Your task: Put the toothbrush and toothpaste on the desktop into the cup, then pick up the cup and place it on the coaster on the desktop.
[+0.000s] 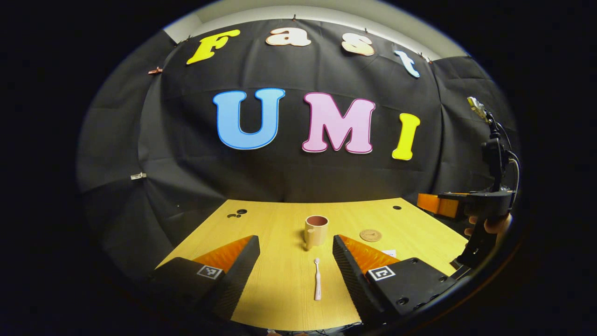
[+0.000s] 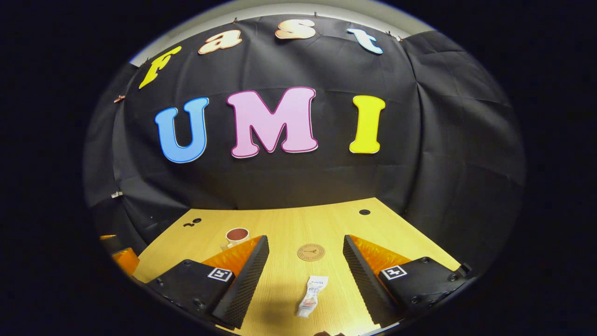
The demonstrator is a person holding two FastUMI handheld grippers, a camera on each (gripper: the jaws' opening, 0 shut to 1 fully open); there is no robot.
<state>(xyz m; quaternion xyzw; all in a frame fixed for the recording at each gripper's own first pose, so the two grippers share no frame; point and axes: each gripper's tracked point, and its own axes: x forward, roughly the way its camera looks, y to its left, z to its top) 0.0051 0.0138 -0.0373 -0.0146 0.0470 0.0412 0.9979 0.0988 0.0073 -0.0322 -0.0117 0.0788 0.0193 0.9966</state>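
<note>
At lower centre of the left gripper view, the toothbrush (image 1: 317, 280) lies between the wide-open left gripper (image 1: 295, 254), cup (image 1: 316, 231) behind; the right gripper (image 2: 305, 254) gapes over the toothpaste (image 2: 312, 289), coaster (image 2: 311, 252) beyond.

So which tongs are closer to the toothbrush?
Left. The left tongs are open with the toothbrush lying right between their fingers. The right tongs are lined up over the toothpaste instead, off to the side.

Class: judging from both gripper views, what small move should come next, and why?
Probably lower the left tongs onto the toothbrush. It lies flat on the desk between the open fingers, nearer than the upright cup. The right tongs likewise frame the toothpaste; nothing is gripped yet.
</note>
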